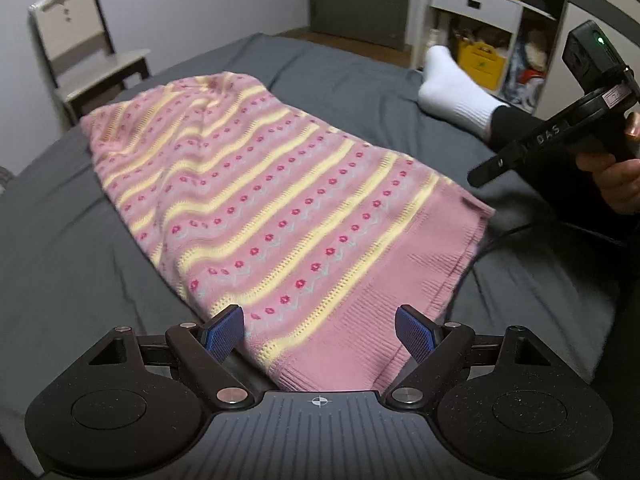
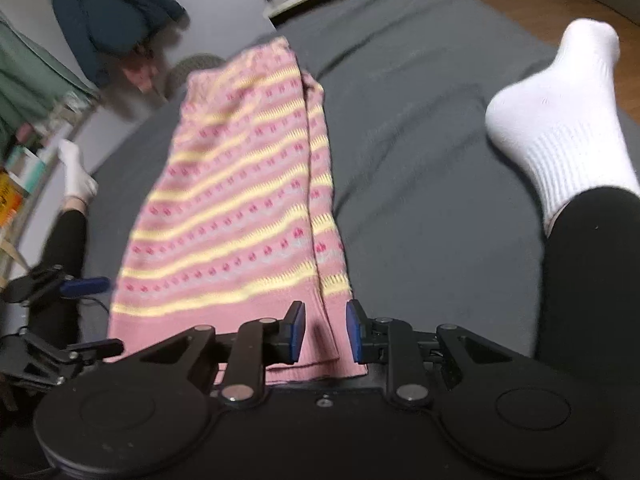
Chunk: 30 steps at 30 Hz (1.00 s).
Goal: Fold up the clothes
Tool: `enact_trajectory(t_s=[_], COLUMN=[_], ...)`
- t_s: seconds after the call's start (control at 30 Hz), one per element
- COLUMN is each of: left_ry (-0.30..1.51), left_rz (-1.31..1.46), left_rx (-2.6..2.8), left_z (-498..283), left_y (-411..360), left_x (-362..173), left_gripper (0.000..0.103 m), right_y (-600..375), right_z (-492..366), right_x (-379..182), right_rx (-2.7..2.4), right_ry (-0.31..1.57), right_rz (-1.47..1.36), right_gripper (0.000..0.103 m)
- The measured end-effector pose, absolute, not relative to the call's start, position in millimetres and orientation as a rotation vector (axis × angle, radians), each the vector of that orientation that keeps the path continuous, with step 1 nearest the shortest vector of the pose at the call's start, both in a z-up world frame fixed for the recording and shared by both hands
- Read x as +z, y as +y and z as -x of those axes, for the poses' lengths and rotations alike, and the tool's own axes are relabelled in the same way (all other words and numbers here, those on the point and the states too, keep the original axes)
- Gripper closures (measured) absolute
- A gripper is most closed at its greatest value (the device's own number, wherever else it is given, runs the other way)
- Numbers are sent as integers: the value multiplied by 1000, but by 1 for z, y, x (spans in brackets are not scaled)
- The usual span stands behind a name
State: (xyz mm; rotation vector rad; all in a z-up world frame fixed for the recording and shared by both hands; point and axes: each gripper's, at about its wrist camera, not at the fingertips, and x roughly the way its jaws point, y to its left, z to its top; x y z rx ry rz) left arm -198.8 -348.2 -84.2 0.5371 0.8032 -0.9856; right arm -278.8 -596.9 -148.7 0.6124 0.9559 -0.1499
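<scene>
Both tongs, left gripper (image 1: 319, 334) and right gripper (image 2: 326, 330), gape apart over the sweater's (image 1: 280, 208) near hem; bare bed (image 1: 80, 248) on both sides.

A grey bed (image 1: 360, 76) is filling the room. A white-socked foot (image 2: 556, 120) is resting on it. A chair (image 1: 84, 60) is standing beside the wall.

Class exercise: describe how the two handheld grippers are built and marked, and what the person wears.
Both the left gripper and the right gripper are matte black with round pivot discs, silver rivets and blue ribbed fingertip pads. A black cable trails. The person wears white ribbed socks and black leggings.
</scene>
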Motion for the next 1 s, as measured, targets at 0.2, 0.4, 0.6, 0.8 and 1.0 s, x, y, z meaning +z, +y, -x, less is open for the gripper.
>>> enact_trajectory(t_s=[0.2, 0.4, 0.6, 0.8, 1.0], left_ry=[764, 749, 698, 658, 667], left_rz=[-460, -391, -388, -383, -344], left_rx=[-984, -991, -999, -1017, -1046], left_z=[214, 225, 236, 245, 245], left_y=[-332, -322, -324, -321, -318], left_x=[-78, -78, -85, -91, -98], left_gripper=[20, 20, 20, 19, 19], right_y=[-588, -573, -566, -567, -573], right_z=[270, 265, 267, 265, 262], right_x=[-152, -147, -138, -144, -156], right_rx=[-145, -179, -201, -225, -236], right_ry=[999, 1017, 994, 1009, 1040], right_rz=[-610, -558, -543, -556, -594], right_gripper=[87, 98, 100, 97, 96])
